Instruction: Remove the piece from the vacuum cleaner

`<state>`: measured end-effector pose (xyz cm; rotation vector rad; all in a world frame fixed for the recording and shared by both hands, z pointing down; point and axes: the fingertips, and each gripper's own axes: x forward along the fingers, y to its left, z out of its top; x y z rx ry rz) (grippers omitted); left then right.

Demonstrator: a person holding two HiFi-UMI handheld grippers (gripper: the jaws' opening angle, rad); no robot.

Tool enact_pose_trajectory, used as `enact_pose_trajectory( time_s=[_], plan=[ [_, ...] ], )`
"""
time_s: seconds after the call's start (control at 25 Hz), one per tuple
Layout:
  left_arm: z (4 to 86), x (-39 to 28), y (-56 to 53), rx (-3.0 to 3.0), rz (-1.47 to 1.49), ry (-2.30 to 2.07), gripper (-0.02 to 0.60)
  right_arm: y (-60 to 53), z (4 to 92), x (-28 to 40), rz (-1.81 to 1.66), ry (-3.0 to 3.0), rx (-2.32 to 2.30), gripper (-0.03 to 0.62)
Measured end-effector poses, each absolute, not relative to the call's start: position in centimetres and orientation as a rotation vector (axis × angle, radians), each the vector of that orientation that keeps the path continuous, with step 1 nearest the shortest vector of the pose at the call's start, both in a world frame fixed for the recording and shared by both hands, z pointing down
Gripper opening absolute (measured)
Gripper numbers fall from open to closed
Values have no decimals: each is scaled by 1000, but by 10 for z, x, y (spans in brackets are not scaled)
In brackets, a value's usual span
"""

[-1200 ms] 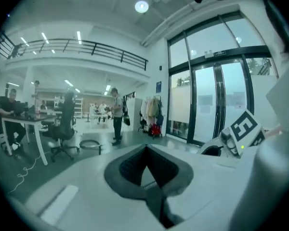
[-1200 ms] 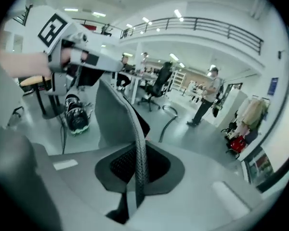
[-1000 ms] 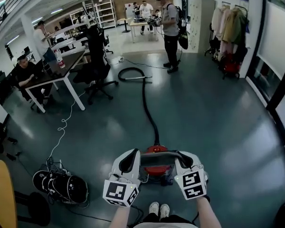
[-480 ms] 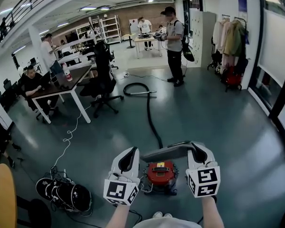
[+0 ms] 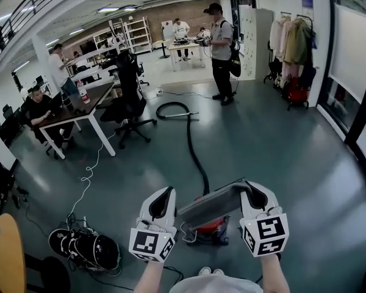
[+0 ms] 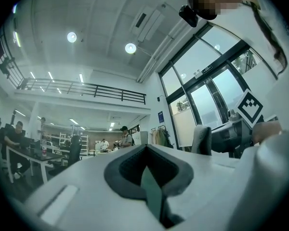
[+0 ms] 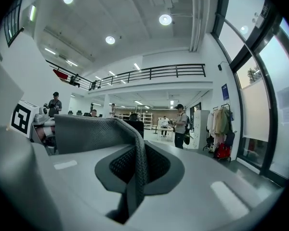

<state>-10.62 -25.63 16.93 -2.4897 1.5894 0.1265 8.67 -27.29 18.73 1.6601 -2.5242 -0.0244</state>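
Observation:
A flat grey mesh-covered piece (image 5: 210, 204) hangs between my two grippers, lifted above the red vacuum cleaner (image 5: 211, 227) on the floor at my feet. My left gripper (image 5: 165, 202) is shut on its left end, seen as a thin edge (image 6: 151, 196) between the jaws. My right gripper (image 5: 251, 194) is shut on the right end, which sits a little higher. In the right gripper view the mesh piece (image 7: 89, 131) bends into the closed jaws. The black hose (image 5: 192, 142) runs from the vacuum away across the floor.
A black bag with tangled cables (image 5: 84, 246) lies on the floor to my left. A table (image 5: 85, 105) with seated people and an office chair (image 5: 131, 99) stand further left. A person (image 5: 220, 47) stands ahead. Coats (image 5: 293, 44) hang at the right wall.
Both grippers have risen with the grey piece, which came up off the red vacuum cleaner. Its right end went higher, so it now tilts.

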Motion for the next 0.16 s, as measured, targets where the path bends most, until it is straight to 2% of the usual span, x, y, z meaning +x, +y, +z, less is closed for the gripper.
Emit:
enact_pose_trajectory(
  time_s=[0.16],
  plan=[
    [162,-112,-257,-2486,132,1608,3,-271,180,77,-56,-2525,1656,35]
  ],
)
